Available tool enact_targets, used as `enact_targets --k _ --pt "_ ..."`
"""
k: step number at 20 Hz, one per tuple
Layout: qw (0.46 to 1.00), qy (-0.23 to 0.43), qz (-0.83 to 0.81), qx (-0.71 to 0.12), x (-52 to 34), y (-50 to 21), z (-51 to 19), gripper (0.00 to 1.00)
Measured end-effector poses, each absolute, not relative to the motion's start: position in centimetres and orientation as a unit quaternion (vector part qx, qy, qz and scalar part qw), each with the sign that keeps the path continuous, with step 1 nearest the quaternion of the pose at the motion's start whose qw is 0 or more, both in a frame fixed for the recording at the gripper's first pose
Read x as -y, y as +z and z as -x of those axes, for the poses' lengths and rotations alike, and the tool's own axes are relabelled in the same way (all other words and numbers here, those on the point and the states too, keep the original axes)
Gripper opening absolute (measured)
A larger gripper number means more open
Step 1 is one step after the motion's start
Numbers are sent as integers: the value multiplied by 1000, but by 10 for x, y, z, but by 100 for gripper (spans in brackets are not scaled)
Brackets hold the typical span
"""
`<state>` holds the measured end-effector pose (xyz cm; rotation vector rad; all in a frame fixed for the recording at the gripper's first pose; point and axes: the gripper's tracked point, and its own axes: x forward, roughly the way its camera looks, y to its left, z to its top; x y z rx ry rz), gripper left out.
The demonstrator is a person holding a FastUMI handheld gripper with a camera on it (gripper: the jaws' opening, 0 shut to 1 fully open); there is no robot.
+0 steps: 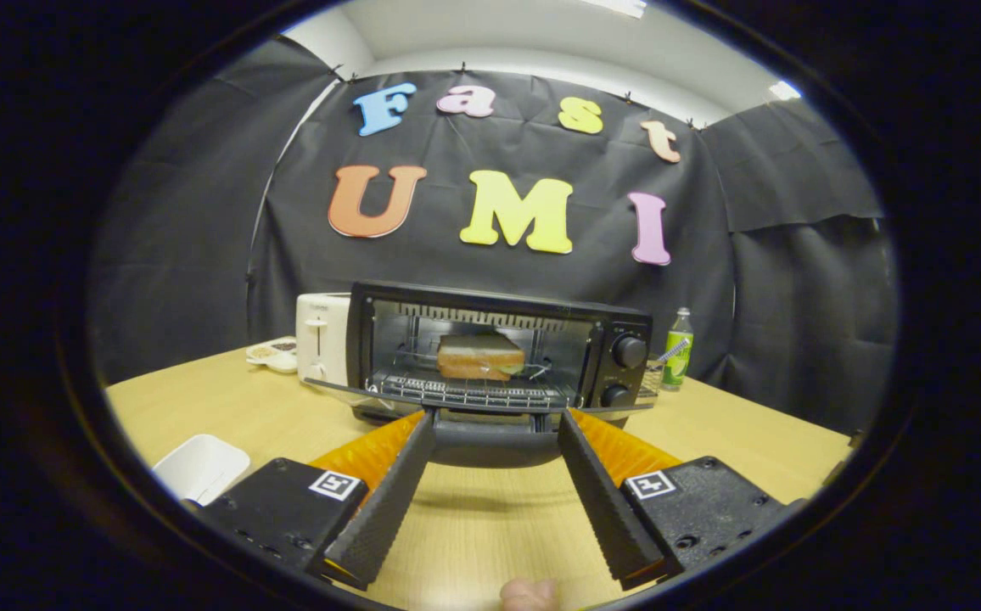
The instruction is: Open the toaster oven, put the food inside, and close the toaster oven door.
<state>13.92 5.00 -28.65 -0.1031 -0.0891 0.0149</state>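
A black toaster oven [618,327] stands on the wooden table, its glass door [346,391] swung down flat toward me. A sandwich [480,355] rests on the wire rack inside. My gripper [496,417] is open, its two ribbed black fingers [397,488] spread wide. The door's dark handle [495,437] lies between the fingertips, just at their level. Whether the fingertips touch the handle I cannot tell. Nothing is pinched between them.
A white pop-up toaster [321,335] stands against the oven's left side, with a small white dish [274,352] beyond it. A green bottle [677,350] stands right of the oven. A white tray [200,467] lies near the left finger. Light wood table [490,526] stretches under the fingers.
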Motion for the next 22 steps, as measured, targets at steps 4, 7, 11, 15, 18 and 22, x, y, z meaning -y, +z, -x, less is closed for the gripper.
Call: enact_targets --k 4,7,11,15,18,22 --pt "998 17 37 51 -51 -266 -150 98" --pt "998 21 25 52 -50 -250 -163 98" --pt "999 25 23 36 -55 -240 -171 100" --pt "999 38 15 27 -62 -230 -157 100" --pt "999 36 22 30 -62 -220 -135 100" --pt "999 36 11 23 -56 -201 -99 100"
